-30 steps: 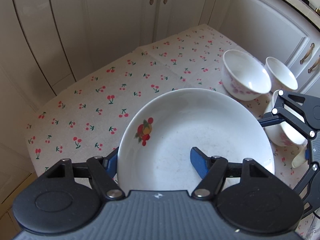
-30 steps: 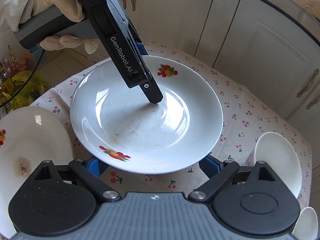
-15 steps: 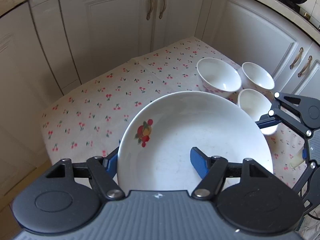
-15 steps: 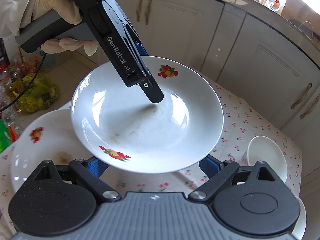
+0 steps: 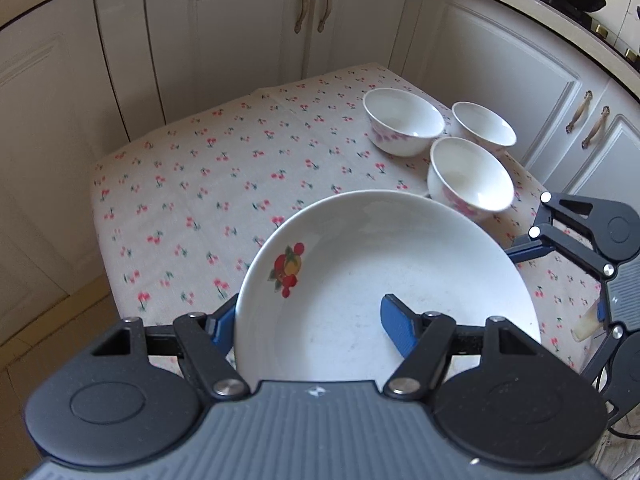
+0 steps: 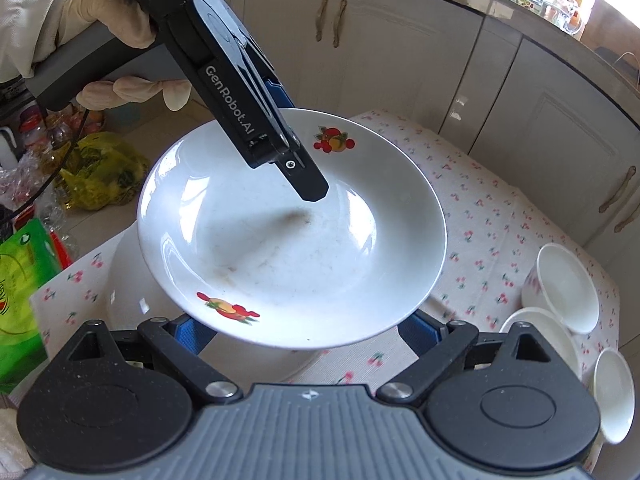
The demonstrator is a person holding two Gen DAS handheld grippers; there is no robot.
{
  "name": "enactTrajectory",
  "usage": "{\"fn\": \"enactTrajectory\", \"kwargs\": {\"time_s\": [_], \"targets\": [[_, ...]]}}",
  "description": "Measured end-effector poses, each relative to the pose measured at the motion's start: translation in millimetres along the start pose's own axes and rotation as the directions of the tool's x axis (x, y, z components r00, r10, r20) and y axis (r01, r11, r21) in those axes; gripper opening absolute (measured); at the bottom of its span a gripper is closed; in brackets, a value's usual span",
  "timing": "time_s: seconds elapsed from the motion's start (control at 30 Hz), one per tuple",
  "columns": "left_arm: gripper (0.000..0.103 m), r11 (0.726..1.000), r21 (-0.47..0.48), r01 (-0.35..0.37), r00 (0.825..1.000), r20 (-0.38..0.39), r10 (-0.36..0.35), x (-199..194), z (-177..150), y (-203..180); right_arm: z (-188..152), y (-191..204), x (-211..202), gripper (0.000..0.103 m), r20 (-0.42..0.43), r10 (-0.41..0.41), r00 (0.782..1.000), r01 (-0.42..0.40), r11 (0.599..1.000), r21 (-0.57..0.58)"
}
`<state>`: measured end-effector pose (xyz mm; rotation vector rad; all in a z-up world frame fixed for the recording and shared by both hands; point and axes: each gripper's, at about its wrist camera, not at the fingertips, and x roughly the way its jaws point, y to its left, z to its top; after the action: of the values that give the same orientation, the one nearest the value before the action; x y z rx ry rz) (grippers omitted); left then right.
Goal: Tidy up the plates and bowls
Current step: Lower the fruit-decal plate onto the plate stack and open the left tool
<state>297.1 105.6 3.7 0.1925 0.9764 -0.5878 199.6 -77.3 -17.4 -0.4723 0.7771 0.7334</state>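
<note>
My left gripper (image 5: 308,320) is shut on the rim of a white deep plate (image 5: 384,280) with a fruit print and holds it in the air above the table. The same plate (image 6: 292,236) fills the right wrist view, with the left gripper's finger (image 6: 304,180) inside it. My right gripper (image 6: 304,332) is open under the plate's near rim, fingers wide apart. A second white plate (image 6: 128,292) lies on the table below. Three white bowls (image 5: 404,120) (image 5: 484,128) (image 5: 468,176) stand at the table's far right.
The table has a cherry-print cloth (image 5: 200,184). White cabinets (image 5: 312,20) surround it on the far side. A green packet (image 6: 20,288) and a yellow bag (image 6: 100,172) lie to the left. A pale spoon handle (image 5: 586,326) lies near the right gripper.
The left gripper has lifted the plate higher above the table. The bowls and cloth look farther below, and the second plate is now mostly hidden under the raised one.
</note>
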Motion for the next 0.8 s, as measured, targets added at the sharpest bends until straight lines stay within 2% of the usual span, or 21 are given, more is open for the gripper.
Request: {"fn": "enactTrajectory", "kwargs": {"time_s": [0.4,0.8], "targets": [[0.071,0.999,-0.047,0.018,1.0,0.014,-0.018,-4,-43,-15,-25,26,-4,0.097,-0.036,0.015,0.999,-0.015,1.0,0.008],[0.071,0.997,-0.074,0.032,0.999,0.003,-0.032,13,-58,-13,-31,39,-4,0.097,-0.06,-0.012,0.998,0.011,1.0,-0.011]]}}
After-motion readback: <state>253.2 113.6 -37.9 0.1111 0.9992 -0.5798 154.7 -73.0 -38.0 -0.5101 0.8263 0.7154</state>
